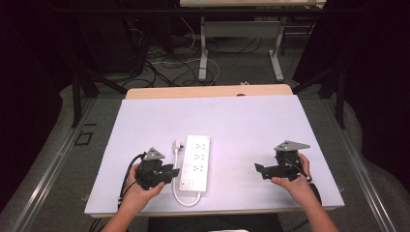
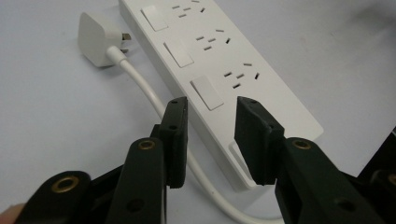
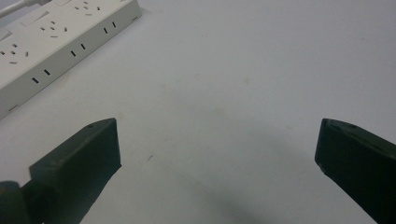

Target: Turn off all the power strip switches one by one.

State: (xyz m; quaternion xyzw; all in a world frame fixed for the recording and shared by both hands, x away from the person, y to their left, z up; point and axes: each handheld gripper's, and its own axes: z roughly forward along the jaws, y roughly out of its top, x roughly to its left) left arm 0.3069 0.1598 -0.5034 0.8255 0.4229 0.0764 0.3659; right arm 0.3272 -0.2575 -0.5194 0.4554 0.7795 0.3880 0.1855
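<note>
Power strip (image 1: 196, 162) lies near the desk's (image 1: 251, 121) front edge, plug (image 1: 178, 145) loose beside it, unplugged. Left gripper (image 1: 170, 173) hovers half-open over the strip's near end, gripping nothing. Right gripper (image 1: 259, 169) wide open, empty, well apart. Work barely begun.

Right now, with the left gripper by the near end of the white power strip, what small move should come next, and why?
Probably ease the left gripper forward and down toward the nearest rocker switch on the white plastic power strip. Its jaws stand narrowly apart, nothing between them, aimed at that end, while the white cable lies just beside. The right gripper waits open over bare table.
</note>
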